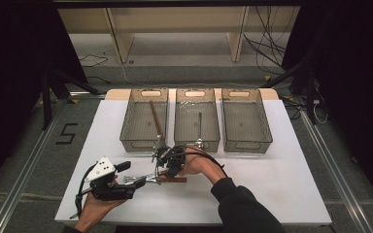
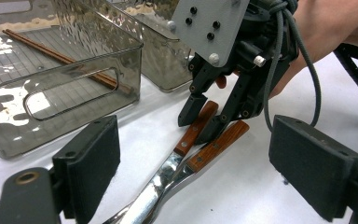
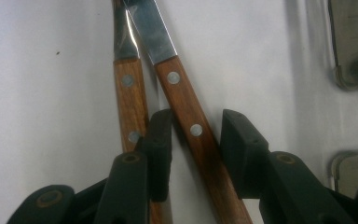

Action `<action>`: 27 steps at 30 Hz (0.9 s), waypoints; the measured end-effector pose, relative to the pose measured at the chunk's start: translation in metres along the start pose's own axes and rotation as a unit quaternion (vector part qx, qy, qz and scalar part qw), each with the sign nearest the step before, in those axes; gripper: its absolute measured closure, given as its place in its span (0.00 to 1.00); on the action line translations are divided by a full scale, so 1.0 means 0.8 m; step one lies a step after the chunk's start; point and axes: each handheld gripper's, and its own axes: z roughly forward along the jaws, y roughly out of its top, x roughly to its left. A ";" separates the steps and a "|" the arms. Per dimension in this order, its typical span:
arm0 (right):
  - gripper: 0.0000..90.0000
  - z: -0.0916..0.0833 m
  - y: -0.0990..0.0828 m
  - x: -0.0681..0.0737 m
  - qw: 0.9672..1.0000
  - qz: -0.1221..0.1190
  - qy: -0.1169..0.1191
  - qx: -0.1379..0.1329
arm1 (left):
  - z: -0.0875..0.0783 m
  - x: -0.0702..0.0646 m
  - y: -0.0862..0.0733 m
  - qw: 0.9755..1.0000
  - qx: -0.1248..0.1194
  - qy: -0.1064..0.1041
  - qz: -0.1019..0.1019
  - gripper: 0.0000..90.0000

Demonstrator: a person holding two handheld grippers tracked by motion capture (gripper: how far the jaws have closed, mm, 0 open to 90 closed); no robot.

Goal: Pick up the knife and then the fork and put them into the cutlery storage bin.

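Two metal utensils with riveted wooden handles lie side by side on the white table [image 1: 272,194]. The handles are the left handle [image 3: 129,102] and the right handle [image 3: 186,107]. My right gripper [image 3: 198,126] points down over them, jaws astride the right handle. The left pad is against the wood and a small gap shows at the right pad. From the left gripper view, that right gripper [image 2: 200,123] straddles the farther handle [image 2: 193,135], with the nearer handle [image 2: 219,144] beside it. My left gripper [image 2: 200,158] is open wide, level above the shiny blades [image 2: 158,191].
Three clear grey bins stand in a row at the back: the left bin [image 1: 126,131] holds a brown chopstick [image 1: 156,119], the middle bin [image 1: 196,144] a thin dark stick, then the right bin [image 1: 267,131]. In the left gripper view the nearest bin [image 2: 74,100] is just ahead on the left.
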 end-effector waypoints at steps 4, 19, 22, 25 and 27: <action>0.73 0.001 0.002 0.001 1.000 -0.010 -0.003 0.005 | 0.000 0.000 0.000 1.000 0.000 0.000 0.000 0.18; 0.81 0.000 0.006 0.009 0.999 -0.037 -0.010 0.018 | 0.000 0.000 0.000 1.000 0.001 0.000 0.000 0.18; 0.83 0.000 0.006 0.010 0.999 -0.048 -0.011 0.012 | 0.000 0.000 0.000 1.000 0.001 0.000 0.001 0.18; 0.85 0.000 0.006 0.012 0.998 -0.052 -0.011 0.014 | 0.000 0.000 0.000 1.000 0.001 0.000 0.000 0.18; 0.85 0.000 0.006 0.011 0.998 -0.057 -0.013 0.011 | 0.000 0.000 0.000 1.000 0.001 0.001 0.001 0.18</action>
